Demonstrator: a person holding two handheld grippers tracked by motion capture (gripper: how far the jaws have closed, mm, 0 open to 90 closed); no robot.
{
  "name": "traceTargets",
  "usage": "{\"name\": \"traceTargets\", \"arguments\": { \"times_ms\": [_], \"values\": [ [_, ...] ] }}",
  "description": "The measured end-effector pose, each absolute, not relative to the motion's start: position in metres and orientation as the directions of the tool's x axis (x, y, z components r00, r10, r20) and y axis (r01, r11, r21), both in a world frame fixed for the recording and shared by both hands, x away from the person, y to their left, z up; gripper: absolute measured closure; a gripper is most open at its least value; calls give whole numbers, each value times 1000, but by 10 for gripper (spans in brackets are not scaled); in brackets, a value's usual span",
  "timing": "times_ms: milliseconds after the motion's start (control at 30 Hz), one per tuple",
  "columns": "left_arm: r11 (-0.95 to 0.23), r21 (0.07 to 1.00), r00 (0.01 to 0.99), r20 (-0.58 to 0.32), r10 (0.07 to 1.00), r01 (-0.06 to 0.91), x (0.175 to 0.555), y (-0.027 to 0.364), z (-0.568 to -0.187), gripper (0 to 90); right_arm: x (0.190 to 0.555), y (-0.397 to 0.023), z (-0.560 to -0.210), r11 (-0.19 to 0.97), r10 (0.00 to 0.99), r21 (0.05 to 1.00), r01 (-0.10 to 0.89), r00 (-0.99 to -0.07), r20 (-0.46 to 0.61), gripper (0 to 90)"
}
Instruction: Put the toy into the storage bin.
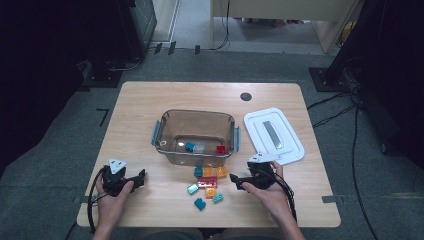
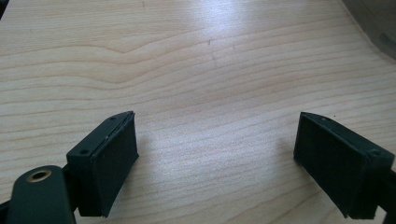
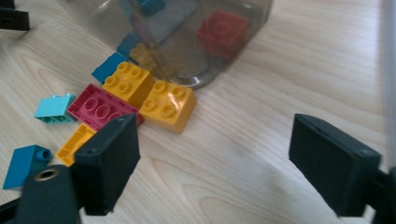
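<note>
Pale wood grain runs under everything we see: the table [image 1: 150, 105] carries a clear plastic bin [image 1: 196, 136] at the centre of the high view, a white lid [image 1: 273, 136] lying flat to its right, and a loose cluster of bricks [image 1: 207, 186] just below the bin's near wall. From above, our right gripper [image 1: 237, 181] sits lower right of centre, just beside that cluster, and our left gripper [image 1: 141, 176] rests at lower left, well apart from it. The right gripper view adds what the high view blurs: two yellow bricks [image 3: 168, 105] side by side, touching the bin's corner, a dark pink brick [image 3: 100, 109] against them, a turquoise one [image 3: 55, 108] at the left edge, and a red brick [image 3: 223, 32] inside the bin behind its wall. Its jaws stand wide apart over bare wood, gripping nothing. The left gripper view gives bare tabletop between equally spread, empty jaws. Around the table lies grey carpet, with cables at the right edge of the frame.
</note>
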State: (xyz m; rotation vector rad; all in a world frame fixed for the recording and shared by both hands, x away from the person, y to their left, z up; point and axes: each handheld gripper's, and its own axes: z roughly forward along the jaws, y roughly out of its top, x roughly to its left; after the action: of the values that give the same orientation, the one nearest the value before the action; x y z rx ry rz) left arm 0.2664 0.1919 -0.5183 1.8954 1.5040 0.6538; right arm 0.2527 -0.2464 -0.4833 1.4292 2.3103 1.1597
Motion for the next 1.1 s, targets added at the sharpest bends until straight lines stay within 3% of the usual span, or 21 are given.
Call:
{"name": "traceTargets", "arguments": {
  "times_ms": [300, 467, 733, 867, 1000, 1100],
  "values": [
    [-155, 732, 228, 0, 974, 664, 267, 191, -518, 134, 253, -236, -491, 222, 818, 701, 678, -521, 245, 333],
    [-155, 732, 228, 0, 974, 663, 267, 191, -518, 134, 251, -228, -495, 204, 825, 716, 668, -511, 242, 465],
    [-156, 732, 229, 0, 973, 663, 267, 191, -518, 134, 252, -209, -503, 195, 825, 721, 665, -509, 247, 484],
    [-157, 732, 230, 0, 973, 663, 267, 191, -518, 134, 255, -197, -510, 138, 854, 710, 690, -446, 267, 469],
    [-157, 732, 230, 0, 973, 663, 267, 191, -518, 134, 255, -196, -513, 131, 869, 717, 685, -427, 249, 561],
    [-157, 732, 230, 0, 973, 663, 267, 191, -518, 134, 255, -201, -513, 138, 864, 712, 688, -435, 252, 581]
  ]
}}
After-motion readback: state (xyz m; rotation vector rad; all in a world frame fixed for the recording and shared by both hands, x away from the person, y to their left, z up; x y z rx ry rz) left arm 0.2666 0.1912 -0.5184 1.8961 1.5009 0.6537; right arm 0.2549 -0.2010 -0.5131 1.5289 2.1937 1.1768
